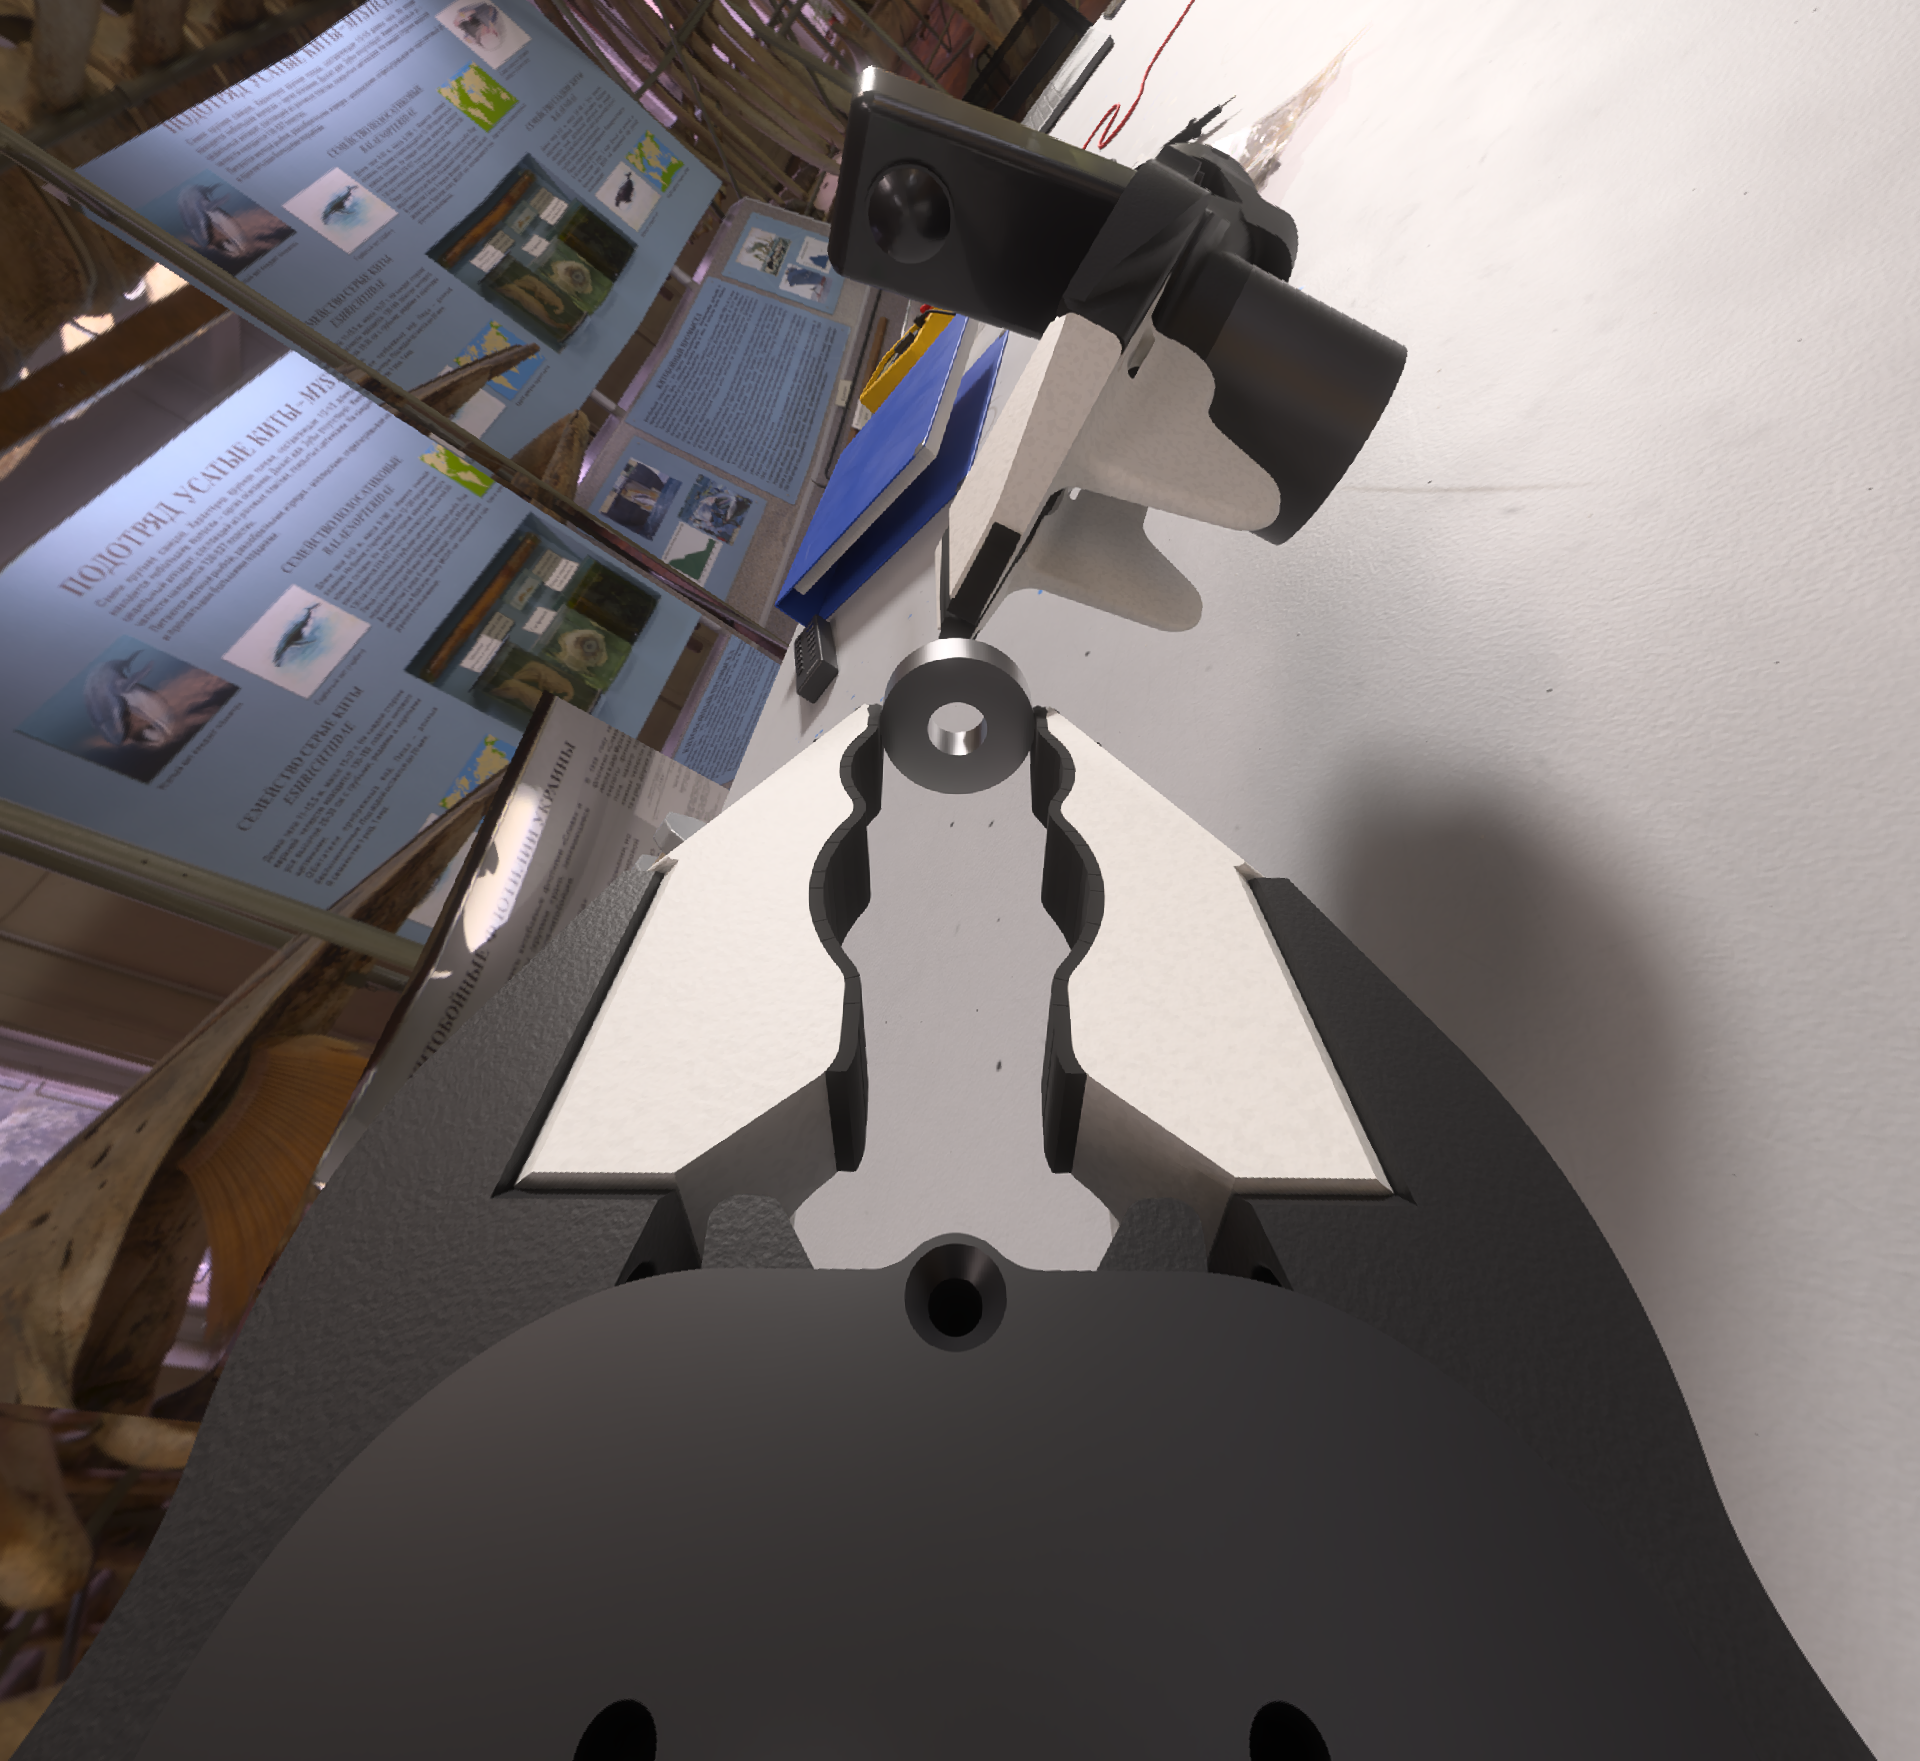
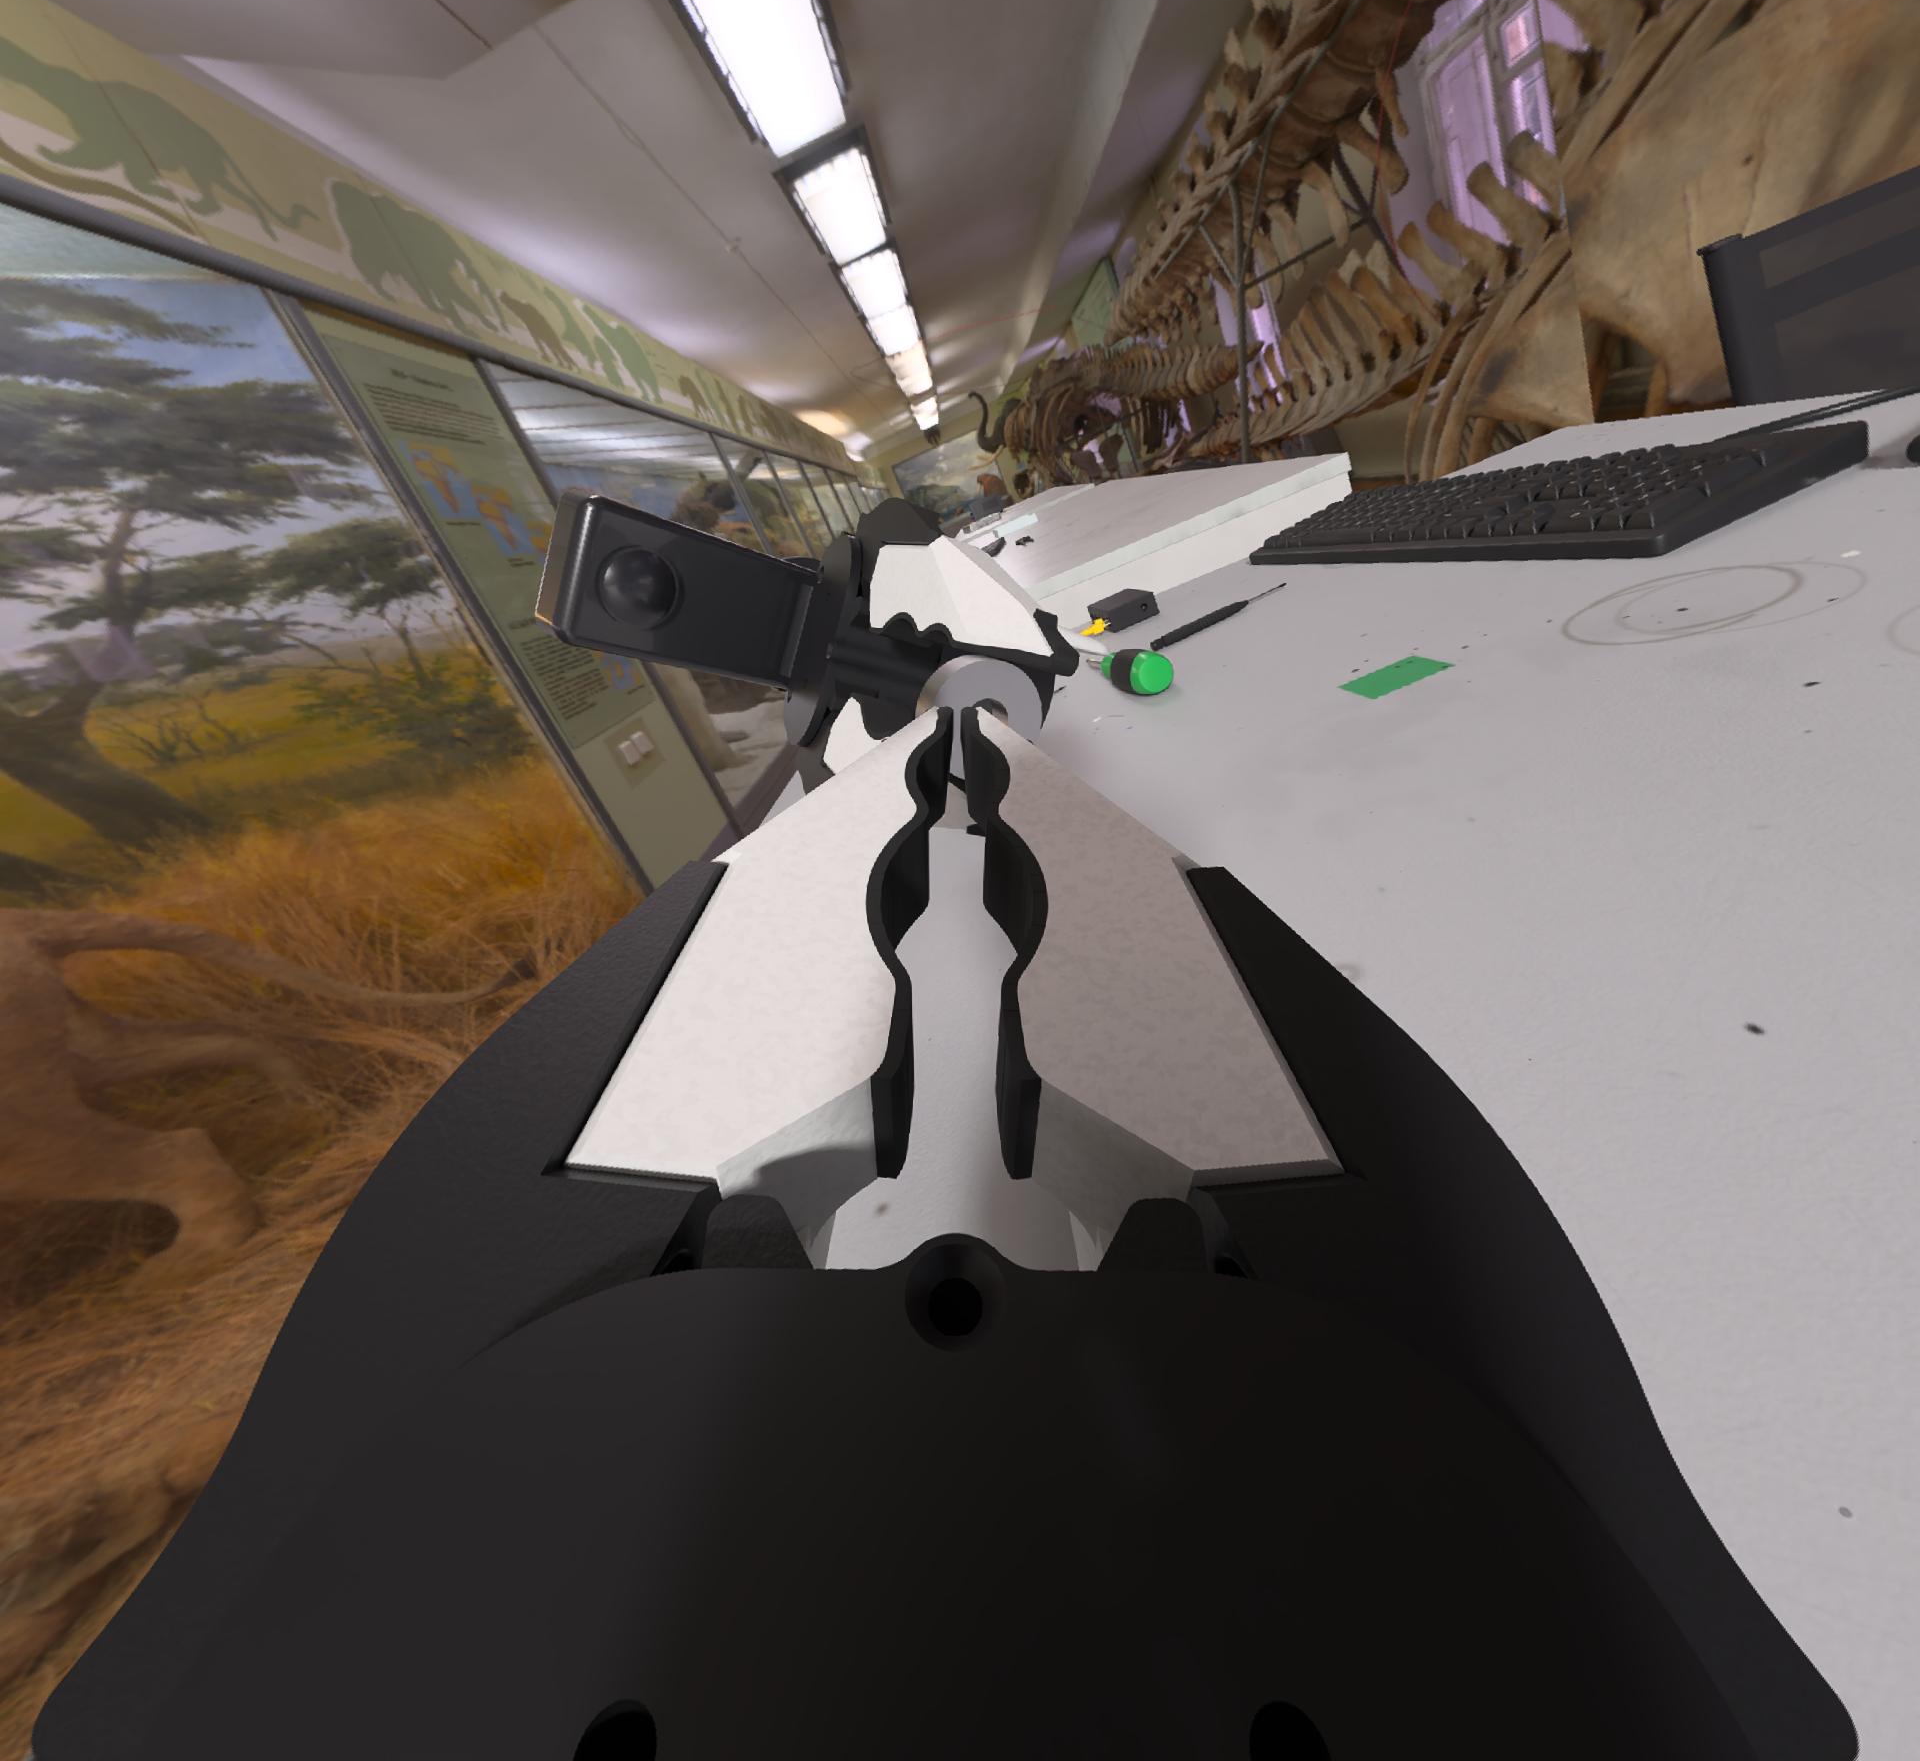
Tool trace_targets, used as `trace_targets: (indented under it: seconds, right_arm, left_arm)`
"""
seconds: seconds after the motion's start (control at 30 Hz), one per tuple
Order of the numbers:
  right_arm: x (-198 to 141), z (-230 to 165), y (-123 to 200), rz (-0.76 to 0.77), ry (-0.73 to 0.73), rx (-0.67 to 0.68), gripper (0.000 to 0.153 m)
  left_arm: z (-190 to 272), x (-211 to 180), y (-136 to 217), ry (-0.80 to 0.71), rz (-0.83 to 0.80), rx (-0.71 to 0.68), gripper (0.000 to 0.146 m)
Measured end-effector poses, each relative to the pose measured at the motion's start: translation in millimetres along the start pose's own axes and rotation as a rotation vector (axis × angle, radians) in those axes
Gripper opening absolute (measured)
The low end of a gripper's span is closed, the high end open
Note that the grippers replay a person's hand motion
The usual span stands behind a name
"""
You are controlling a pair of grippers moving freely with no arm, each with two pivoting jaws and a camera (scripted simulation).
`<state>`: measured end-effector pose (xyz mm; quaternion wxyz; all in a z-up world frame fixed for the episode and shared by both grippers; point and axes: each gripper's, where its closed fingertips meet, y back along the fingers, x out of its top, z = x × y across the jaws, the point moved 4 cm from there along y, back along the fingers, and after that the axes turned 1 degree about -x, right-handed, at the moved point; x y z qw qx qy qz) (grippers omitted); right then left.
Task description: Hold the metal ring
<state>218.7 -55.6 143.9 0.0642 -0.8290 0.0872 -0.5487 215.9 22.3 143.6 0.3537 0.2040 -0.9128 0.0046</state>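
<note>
White table; both tools, left and right, clamped on metal ring.

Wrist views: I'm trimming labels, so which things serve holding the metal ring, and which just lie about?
In the job: metal ring; left gripper, clamped on it; right gripper, tips at its edge.
Lying about: green-handled screwdriver; black keyboard; small black box; blue book.
</note>
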Motion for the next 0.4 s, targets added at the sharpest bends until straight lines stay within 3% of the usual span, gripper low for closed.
trace_targets:
  seconds: [0.4]
  right_arm:
    - [0.7, -3.1, 0.3, 0.02, 0.039, 0.025, 0.001]
  left_arm:
    - [-0.6, 4.6, 1.9, -0.027, 0.011, 0.017, 0.028]
